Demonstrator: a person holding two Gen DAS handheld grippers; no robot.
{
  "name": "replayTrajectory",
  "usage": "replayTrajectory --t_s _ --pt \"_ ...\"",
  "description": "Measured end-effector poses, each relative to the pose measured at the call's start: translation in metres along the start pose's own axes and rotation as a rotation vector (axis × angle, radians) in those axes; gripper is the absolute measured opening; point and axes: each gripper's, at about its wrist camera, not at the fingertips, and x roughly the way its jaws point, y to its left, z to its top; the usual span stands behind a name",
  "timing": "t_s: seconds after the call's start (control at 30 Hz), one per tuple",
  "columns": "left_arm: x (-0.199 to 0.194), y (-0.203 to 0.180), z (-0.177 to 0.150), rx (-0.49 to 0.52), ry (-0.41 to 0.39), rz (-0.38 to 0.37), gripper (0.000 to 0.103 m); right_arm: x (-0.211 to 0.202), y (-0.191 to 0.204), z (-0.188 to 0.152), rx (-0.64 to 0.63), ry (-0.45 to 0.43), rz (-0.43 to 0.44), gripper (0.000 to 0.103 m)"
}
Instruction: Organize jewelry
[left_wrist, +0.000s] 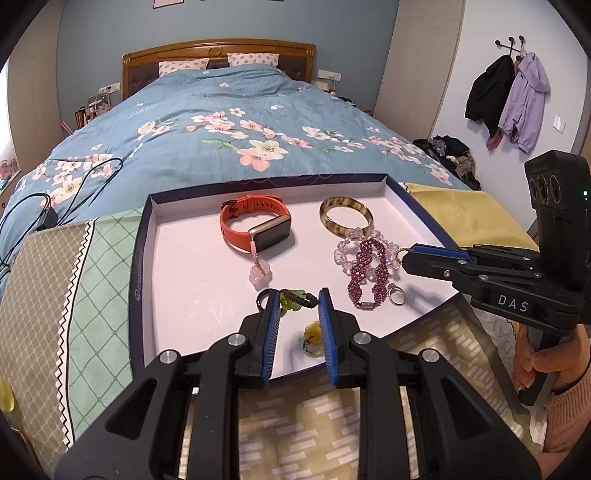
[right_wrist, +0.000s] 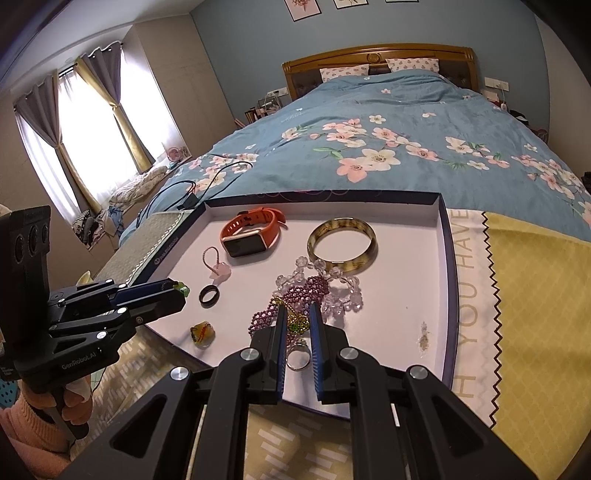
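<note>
The tray, a shallow white-floored box lid with a dark rim, lies on patterned cloths at the near end of the bed, and both my grippers reach over its near edge; my left gripper is at the near left, clenched on a green charm with a dark braided cord, which sits pinched between its blue pads; my right gripper is at the near right, clenched on a small gold-coloured chain piece with green beads, though the jaws hide much of it and I cannot tell its exact form.

Inside the tray, from largest to smallest: an orange-strapped watch at the far middle, with a pink flower charm on a beaded loop just near of it; a mottled amber bangle at the far right; a clear crystal bead bracelet touching the bangle's near side, with a purple beaded bracelet lying over it, just beyond my right gripper's tips; a black ring right of my left gripper's tips; a yellow bead ring at the near left edge; a silver ring beside the purple bracelet's clasp, beneath my right gripper.
</note>
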Motion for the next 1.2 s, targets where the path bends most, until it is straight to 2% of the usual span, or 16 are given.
replayTrajectory --t_s 0.27,0.4,0.5,0.6,0.63,0.67,0.73,0.8,0.83,0.97,1.2 --pt "0.013 0.001 -0.005 -0.006 0.039 0.002 0.022 0.007 -0.001 -0.002 0.01 0.027 -0.006 0.013" --pt "0.012 0.001 -0.006 -0.005 0.029 0.002 0.033 0.006 -0.001 -0.003 0.018 0.023 -0.009 0.013" --pt "0.005 0.002 -0.008 -0.01 0.01 -0.006 0.039 -0.002 -0.002 -0.003 0.025 0.0 -0.014 0.027" --pt "-0.006 0.002 -0.008 -0.01 -0.021 -0.005 0.052 -0.013 0.0 -0.005 0.023 -0.028 -0.024 0.031" --pt "-0.01 0.002 -0.009 -0.012 -0.032 -0.008 0.055 -0.017 0.002 -0.006 0.02 -0.042 -0.031 0.04" --pt "-0.016 0.003 -0.011 -0.017 -0.05 -0.014 0.063 -0.022 0.003 -0.008 0.017 -0.057 -0.041 0.051" --pt "-0.027 0.004 -0.013 -0.02 -0.081 -0.009 0.069 -0.03 0.007 -0.011 0.005 -0.085 -0.053 0.058" --pt "-0.04 0.004 -0.016 -0.029 -0.12 0.004 0.09 -0.041 0.014 -0.017 -0.016 -0.119 -0.086 0.067" --pt "-0.047 0.006 -0.019 -0.036 -0.145 0.013 0.095 -0.047 0.018 -0.02 -0.025 -0.141 -0.109 0.079" --pt "-0.081 0.006 -0.029 -0.058 -0.252 0.051 0.097 -0.07 0.032 -0.031 -0.063 -0.241 -0.201 0.097" --pt "-0.128 -0.008 -0.047 -0.042 -0.4 0.14 0.097 -0.102 0.056 -0.051 -0.108 -0.381 -0.263 0.097"
